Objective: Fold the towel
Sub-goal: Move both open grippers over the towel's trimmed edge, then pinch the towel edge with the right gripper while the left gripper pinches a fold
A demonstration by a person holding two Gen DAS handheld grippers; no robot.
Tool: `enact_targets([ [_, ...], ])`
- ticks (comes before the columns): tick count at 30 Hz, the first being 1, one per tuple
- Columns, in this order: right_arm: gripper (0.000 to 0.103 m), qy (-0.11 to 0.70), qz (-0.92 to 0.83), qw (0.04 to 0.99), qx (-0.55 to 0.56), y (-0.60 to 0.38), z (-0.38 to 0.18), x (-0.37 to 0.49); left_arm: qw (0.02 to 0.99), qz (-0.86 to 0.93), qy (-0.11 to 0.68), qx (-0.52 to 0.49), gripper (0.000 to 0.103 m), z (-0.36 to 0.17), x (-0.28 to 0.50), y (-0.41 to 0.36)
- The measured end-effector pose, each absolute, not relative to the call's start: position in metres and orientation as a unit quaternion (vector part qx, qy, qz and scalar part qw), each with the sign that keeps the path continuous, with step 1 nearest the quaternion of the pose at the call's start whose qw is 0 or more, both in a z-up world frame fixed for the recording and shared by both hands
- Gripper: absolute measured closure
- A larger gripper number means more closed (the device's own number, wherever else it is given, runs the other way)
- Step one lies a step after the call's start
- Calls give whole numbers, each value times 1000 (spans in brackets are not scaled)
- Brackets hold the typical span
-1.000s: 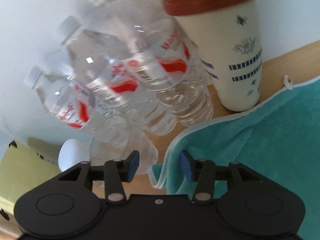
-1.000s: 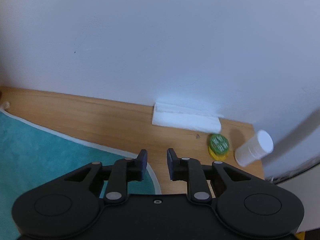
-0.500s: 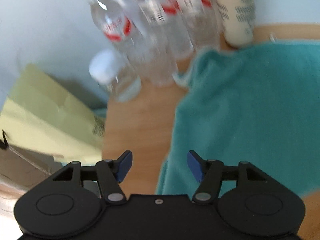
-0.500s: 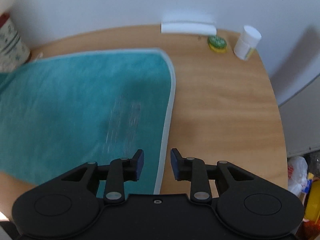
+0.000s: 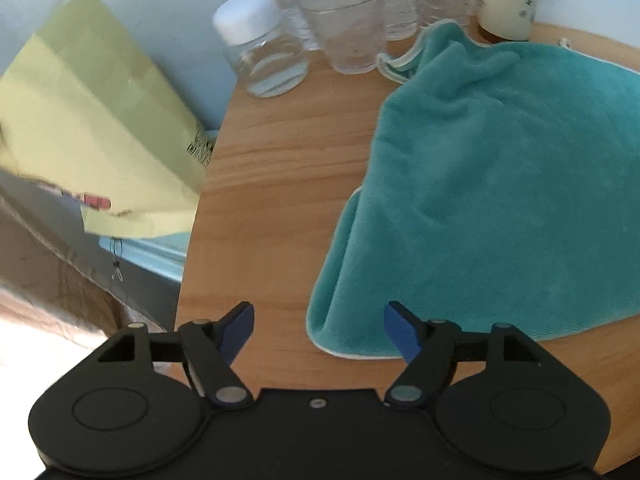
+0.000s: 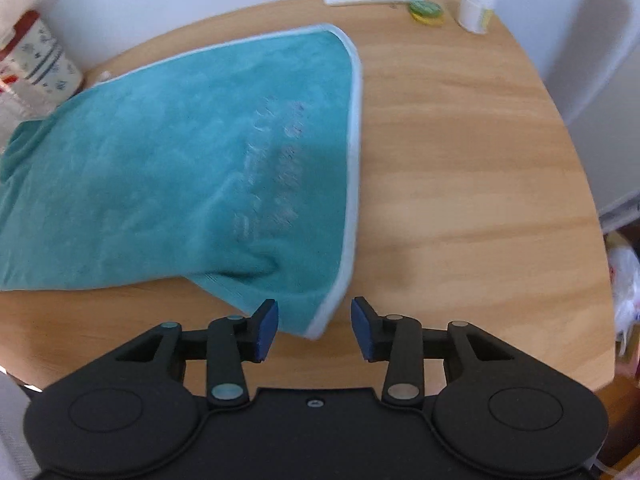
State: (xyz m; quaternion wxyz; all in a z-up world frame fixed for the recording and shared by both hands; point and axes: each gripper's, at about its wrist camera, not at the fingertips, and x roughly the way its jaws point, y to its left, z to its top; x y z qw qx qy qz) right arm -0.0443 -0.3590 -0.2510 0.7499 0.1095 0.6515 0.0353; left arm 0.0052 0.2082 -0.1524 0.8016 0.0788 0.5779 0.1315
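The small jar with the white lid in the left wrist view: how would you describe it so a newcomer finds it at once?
Start at the wooden table and go to its far left edge, where clear containers cluster by the wall. The jar stands leftmost, beside an open clear cup. Alone among the fully visible containers, it is short and squat, with a broad white screw lid.

**Matte black grippers with blue finger pads**

The left gripper (image 5: 318, 328) has a matte black body, broad and flat, with a raised disc (image 5: 110, 408) moulded into each rounded side. Two black linkage arms pivot on silver pins (image 5: 227, 394) and end in fingers with blue pads (image 5: 239, 330). A small screw (image 5: 318, 403) sits at the centre of the body. The right gripper (image 6: 314, 330) is built the same: black shell, silver pivots, blue pads (image 6: 267, 330).
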Motion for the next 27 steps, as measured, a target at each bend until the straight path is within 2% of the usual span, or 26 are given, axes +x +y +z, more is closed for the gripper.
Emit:
enact_targets([
  [6,58,645,27,755,115,-357,-261,-53,805,121,580,22,24,-161,8,217],
  [9,58,638,40,760,112,-352,-259,-55,806,116,581,-6,27,-165,10,221],
  [10,58,637,41,762,111,-351,-260,-55,806,115,581,-16,31,-167,10,222],
  [12,64,632,45,766,108,-349,-263,-54,806,115,580,-39,33,-168,12,226],
  [13,86,631,54,767,106,-347,-264,-54,807,114,578,-43,39,-168,13,226],
  [14,92,630,66,767,103,-345,-265,-53,812,108,572,-38,44,-167,14,224],
  [16,92,629,77,766,107,-343,-265,-51,817,107,565,-42,47,-167,14,223],
  [18,92,629,82,764,119,-344,-263,-51,818,110,562,-53,61,-166,14,223],
  [19,93,629,81,763,125,-346,-262,-51,818,114,560,-57,74,-164,14,223],
  [20,93,627,77,763,134,-349,-260,-52,817,111,563,-57,82,-164,15,222],
  [22,93,623,73,765,146,-352,-255,-53,812,115,571,-44,91,-161,18,220],
  [27,94,604,75,774,175,-361,-228,-53,815,102,569,-37,94,-141,19,218],
])
